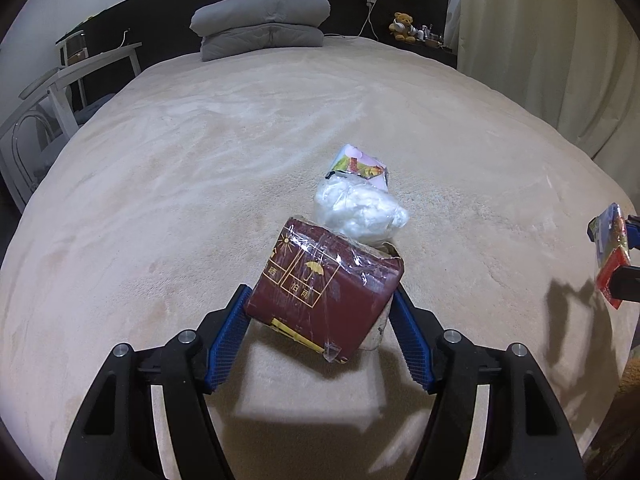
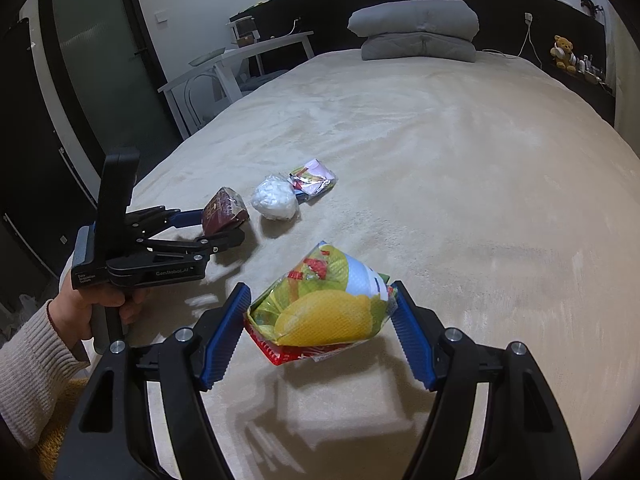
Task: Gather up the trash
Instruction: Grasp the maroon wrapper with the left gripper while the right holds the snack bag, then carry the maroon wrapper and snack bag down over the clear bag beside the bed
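Both hands were loaded, left gripper [image 1: 322, 312] clamping the maroon packet [image 1: 324, 288] and right gripper [image 2: 320, 316] the yellow snack bag [image 2: 320, 312], both off the bed [image 1: 200, 160]; white wad [image 1: 360, 210] lay just ahead of the left, its nearer side.

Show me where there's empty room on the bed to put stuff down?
Bare blanket runs from the white plastic wad and foil wrapper up to the grey pillows, and out to the right. It is crowded only around those two scraps.
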A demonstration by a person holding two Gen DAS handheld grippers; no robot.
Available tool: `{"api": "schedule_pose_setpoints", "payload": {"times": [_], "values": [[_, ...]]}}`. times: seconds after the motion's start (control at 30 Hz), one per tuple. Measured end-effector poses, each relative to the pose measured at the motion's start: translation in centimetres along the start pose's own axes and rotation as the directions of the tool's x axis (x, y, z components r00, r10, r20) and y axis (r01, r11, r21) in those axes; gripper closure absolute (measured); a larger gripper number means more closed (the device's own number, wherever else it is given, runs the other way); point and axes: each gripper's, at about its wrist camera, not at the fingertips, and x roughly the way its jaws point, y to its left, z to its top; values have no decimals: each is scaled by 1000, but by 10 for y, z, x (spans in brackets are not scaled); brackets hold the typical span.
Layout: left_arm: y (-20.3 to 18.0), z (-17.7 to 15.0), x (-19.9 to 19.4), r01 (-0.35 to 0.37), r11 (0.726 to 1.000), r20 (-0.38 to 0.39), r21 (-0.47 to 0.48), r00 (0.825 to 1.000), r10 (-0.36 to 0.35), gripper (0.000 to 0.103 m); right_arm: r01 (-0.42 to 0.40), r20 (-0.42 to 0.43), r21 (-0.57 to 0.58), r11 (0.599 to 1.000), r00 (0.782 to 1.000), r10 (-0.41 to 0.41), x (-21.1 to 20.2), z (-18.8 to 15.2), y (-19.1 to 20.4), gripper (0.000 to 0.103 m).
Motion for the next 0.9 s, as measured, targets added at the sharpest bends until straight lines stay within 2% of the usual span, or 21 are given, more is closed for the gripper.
{"api": "schedule_pose_setpoints", "payload": {"times": [0.63,0.9], "values": [[-28,-31,-95,62,998,107,-25,993,-59,36,14,38,36,999,999,-15,-42,-35,10,33],[-25,-54,-130,103,990,142,-96,986,-89,36,8,66,67,998,998,-13,-72,-59,16,33]]}}
